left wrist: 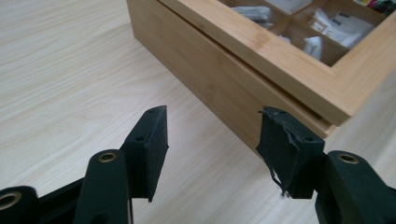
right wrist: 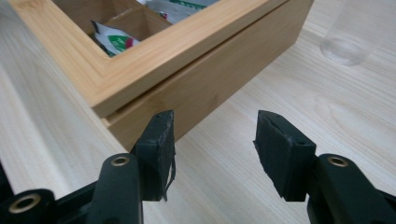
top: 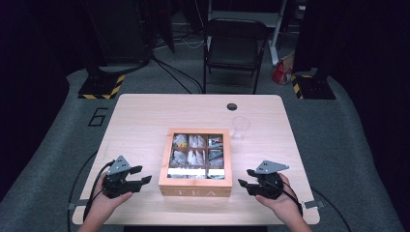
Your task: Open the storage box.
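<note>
The tea box [top: 196, 164] is sitting mid-worktop [top: 140, 116], lid closed. The left claw [top: 140, 177] and right claw [top: 245, 180] are flanking its front corners, both gaping and gripping nothing, probably lining up to lift the lid. A glass [top: 240, 127] is standing just behind.

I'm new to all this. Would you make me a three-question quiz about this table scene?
1. True or false: the wooden tea box has its lid shut.
2. What stands on the table just past the box's far right corner? A) clear glass B) kettle C) spoon
3. Is anything between the jaws of the left hand-held gripper or the right hand-held gripper?

Key: 1 true; 2 A, the clear glass; 3 no, both are open with nothing held.
</note>
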Demonstrator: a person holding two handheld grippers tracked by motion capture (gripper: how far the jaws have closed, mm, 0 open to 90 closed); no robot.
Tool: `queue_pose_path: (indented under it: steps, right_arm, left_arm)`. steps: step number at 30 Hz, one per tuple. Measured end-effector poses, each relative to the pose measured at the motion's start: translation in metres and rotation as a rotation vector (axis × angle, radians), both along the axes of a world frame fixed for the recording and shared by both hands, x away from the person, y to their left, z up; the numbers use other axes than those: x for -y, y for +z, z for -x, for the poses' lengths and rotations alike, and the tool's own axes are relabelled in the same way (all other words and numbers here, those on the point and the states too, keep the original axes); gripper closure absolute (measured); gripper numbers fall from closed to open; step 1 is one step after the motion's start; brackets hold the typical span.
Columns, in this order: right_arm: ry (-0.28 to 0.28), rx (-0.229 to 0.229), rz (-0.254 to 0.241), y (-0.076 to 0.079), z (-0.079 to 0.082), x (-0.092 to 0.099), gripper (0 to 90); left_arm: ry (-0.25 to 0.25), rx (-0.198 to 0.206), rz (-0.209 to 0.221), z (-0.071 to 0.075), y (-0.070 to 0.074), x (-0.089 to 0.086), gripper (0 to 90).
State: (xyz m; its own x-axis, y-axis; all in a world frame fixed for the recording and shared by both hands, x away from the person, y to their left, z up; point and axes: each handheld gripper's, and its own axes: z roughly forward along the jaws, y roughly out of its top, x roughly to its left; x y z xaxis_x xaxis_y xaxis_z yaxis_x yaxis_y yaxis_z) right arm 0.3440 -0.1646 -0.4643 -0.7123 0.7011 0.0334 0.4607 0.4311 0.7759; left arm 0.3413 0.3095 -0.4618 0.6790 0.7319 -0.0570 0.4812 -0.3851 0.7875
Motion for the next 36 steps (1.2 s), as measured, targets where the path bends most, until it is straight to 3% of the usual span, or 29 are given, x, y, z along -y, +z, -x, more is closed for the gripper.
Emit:
queue_pose_path:
  steps: [5,8,9,17,23,31,32,36]
  right_arm:
    - [0.009,0.001,-0.02,0.002,0.006,-0.002,47.2]
    - [0.021,-0.004,-0.025,0.003,0.011,-0.004,47.2]
    - [0.019,-0.007,-0.025,0.004,0.012,-0.005,47.2]
    - [0.024,-0.013,-0.036,0.003,0.019,-0.008,47.1]
    - [0.055,-0.007,-0.056,0.004,0.024,-0.012,47.2]
    - [0.065,-0.008,-0.072,-0.002,0.027,-0.015,51.1]
    - [0.059,-0.013,-0.072,-0.002,0.028,-0.015,51.1]
    - [0.07,-0.015,-0.064,-0.007,0.028,-0.019,52.2]
  left_arm:
    - [-0.005,0.015,0.009,0.005,0.004,0.001,43.2]
    - [-0.033,0.016,0.013,0.011,0.007,0.002,43.2]
    - [-0.034,0.034,0.02,0.013,0.007,0.003,43.2]
    - [-0.072,0.053,0.002,0.023,0.008,0.01,44.4]
    - [-0.108,0.023,0.024,0.028,0.007,0.013,45.1]
    - [-0.123,0.02,0.04,0.031,-0.002,0.02,48.5]
    - [-0.132,0.001,0.041,0.031,-0.003,0.021,48.9]
    - [-0.133,0.008,0.046,0.031,-0.008,0.024,50.4]
